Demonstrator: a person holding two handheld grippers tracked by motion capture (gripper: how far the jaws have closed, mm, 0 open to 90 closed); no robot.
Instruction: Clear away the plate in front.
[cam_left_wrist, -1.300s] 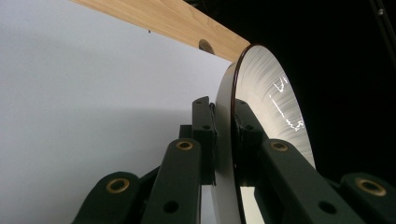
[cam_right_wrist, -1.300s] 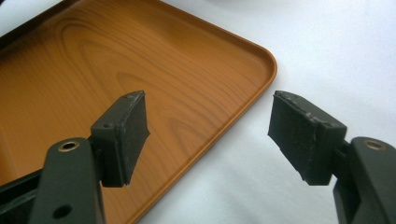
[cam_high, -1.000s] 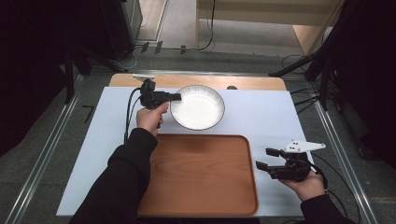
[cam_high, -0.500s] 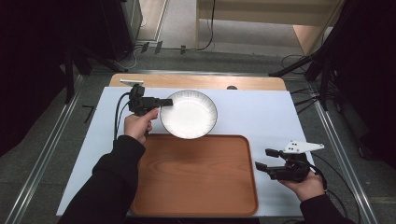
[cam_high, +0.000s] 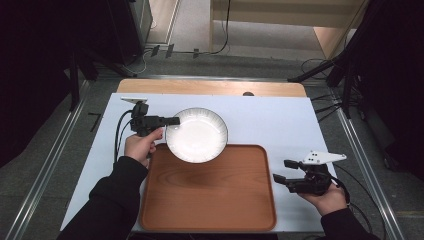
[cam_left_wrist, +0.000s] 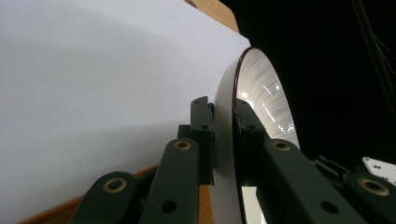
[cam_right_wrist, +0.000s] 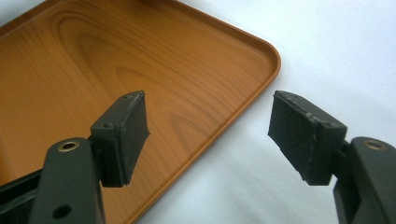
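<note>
High view: your left gripper (cam_high: 172, 121) pinches the left rim of the white bowl (cam_high: 196, 135), which overlaps the tray's (cam_high: 210, 200) far edge on the surface (cam_high: 280, 120). Left gripper view: fingers (cam_left_wrist: 201, 135) clamp the bowl (cam_left_wrist: 261, 98) rim. Right gripper view: your right gripper (cam_right_wrist: 210, 135) has its fingers spread, empty, over the tray (cam_right_wrist: 70, 60) corner.

A white sheet (cam_high: 280, 125) covers a wooden table (cam_high: 210, 87) ringed by a metal frame (cam_high: 50, 165), with black cables (cam_high: 320, 65) trailing across the grey floor (cam_high: 190, 30) beyond.
</note>
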